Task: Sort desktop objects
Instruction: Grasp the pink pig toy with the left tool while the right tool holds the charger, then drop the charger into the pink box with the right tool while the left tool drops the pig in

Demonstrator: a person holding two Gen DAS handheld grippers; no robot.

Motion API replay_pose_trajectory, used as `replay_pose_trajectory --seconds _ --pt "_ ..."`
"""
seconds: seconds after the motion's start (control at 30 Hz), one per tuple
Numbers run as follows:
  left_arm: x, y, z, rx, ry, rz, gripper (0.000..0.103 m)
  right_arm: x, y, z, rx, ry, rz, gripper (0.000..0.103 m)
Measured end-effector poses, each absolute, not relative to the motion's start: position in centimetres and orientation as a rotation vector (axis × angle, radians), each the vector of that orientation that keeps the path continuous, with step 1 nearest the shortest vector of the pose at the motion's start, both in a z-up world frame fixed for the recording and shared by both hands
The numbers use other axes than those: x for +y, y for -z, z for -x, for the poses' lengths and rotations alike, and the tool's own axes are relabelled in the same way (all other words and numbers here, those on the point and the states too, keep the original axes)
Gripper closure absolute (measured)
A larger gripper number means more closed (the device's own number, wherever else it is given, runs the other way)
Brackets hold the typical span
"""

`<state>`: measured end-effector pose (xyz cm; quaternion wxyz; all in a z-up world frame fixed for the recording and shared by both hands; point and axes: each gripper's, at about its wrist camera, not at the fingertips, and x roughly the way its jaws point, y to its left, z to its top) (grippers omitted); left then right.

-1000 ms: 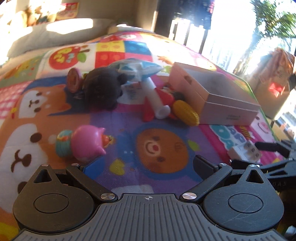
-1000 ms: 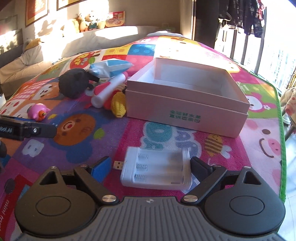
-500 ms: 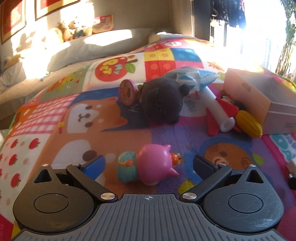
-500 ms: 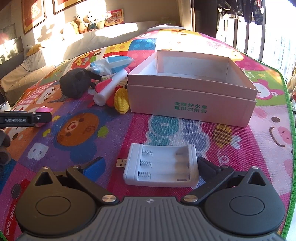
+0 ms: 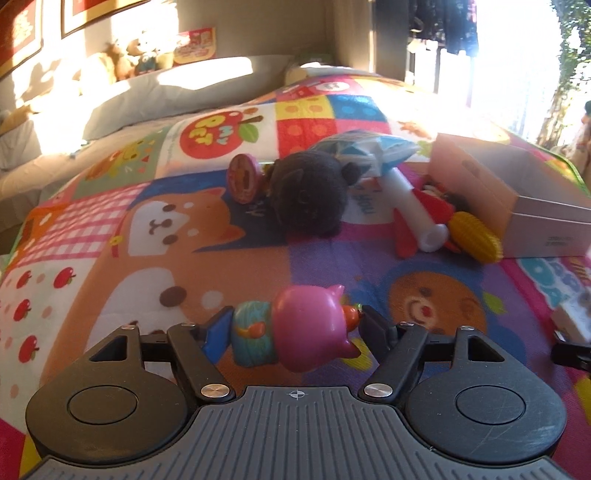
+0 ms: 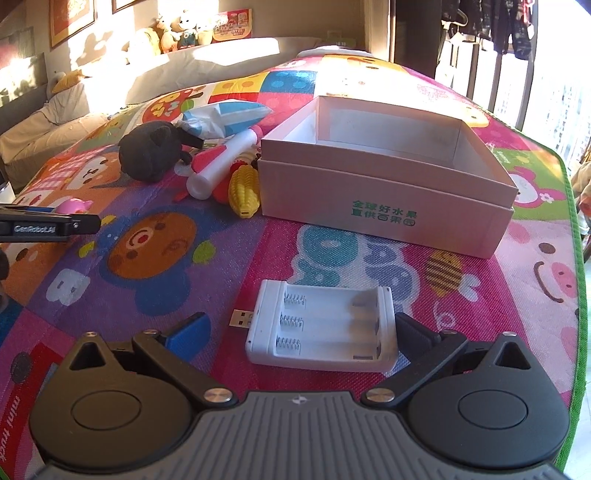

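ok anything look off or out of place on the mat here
Nothing looks damaged or spilled. The pink pig toy lies on its side between the left gripper fingers, and the battery charger has empty slots. The toys beside the open cardboard box are jumbled in a pile; the box looks empty.

A colourful cartoon-printed play mat with bears, pigs, apples and a green border covers the surface; behind it lies a long grey pillow lit by a patch of sun; on a ledge above sit small stuffed teddy bears beside a red printed card; dark-framed pictures hang on the beige wall; at far right dark clothes hang by a bright window with vertical bars; green foliage shows outside.
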<state>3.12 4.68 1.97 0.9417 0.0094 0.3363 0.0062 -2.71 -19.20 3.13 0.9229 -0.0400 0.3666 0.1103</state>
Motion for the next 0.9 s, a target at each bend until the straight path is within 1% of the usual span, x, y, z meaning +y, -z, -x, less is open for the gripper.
replay_pose_trajectory --seconds 0.07,0.13,0.17,0.3,0.43,0.53,0.6,0.7,0.77,0.83,0.87,0.9 --pt "4.0 -2.4 -2.0 0.675 0.027 -0.03 0.026 -19.1 -3.2 2.8 0.75 -0.226 0.088 0.0" --pt "3.1 -2.8 -0.9 0.666 0.069 -0.045 0.026 -19.0 -3.3 3.1 0.745 -0.236 0.102 0.007" --pt "2.7 -2.9 -0.5 0.664 0.089 -0.051 0.026 -18.9 -3.4 3.2 0.743 -0.251 0.105 0.012" --pt "0.8 -3.6 0.8 0.651 0.165 -0.073 0.026 -18.8 -4.3 4.2 0.725 -0.267 0.137 0.012" --pt "-1.1 -5.2 1.4 0.594 0.246 -0.088 0.026 -20.2 -6.8 6.3 0.67 -0.307 0.152 0.012" --pt "-2.6 -7.5 0.4 0.534 0.313 -0.071 0.026 -21.9 -9.2 7.7 0.609 -0.295 0.162 0.012" --pt "-3.6 -9.5 -1.0 0.482 0.358 -0.046 0.026 -23.1 -11.1 8.1 0.558 -0.273 0.157 0.012" --pt "-5.5 -12.5 -3.2 0.375 0.408 -0.033 0.026 -25.2 -15.2 7.7 0.43 -0.212 0.121 0.012" --pt "-7.1 -13.8 -4.9 0.318 0.425 -0.049 0.026 -26.1 -17.7 6.7 0.344 -0.176 0.103 0.012" --pt "-8.7 -14.5 -7.1 0.302 0.452 -0.036 0.026 -26.7 -19.5 5.2 0.27 -0.147 0.097 0.012" --pt "-9.3 -14.6 -8.5 0.304 0.468 -0.017 0.024 -26.9 -20.3 4.2 0.245 -0.141 0.089 0.012" --pt "-10.0 -14.5 -9.9 0.315 0.483 -0.001 0.013 -27.0 -20.9 2.8 0.232 -0.14 0.079 0.012"
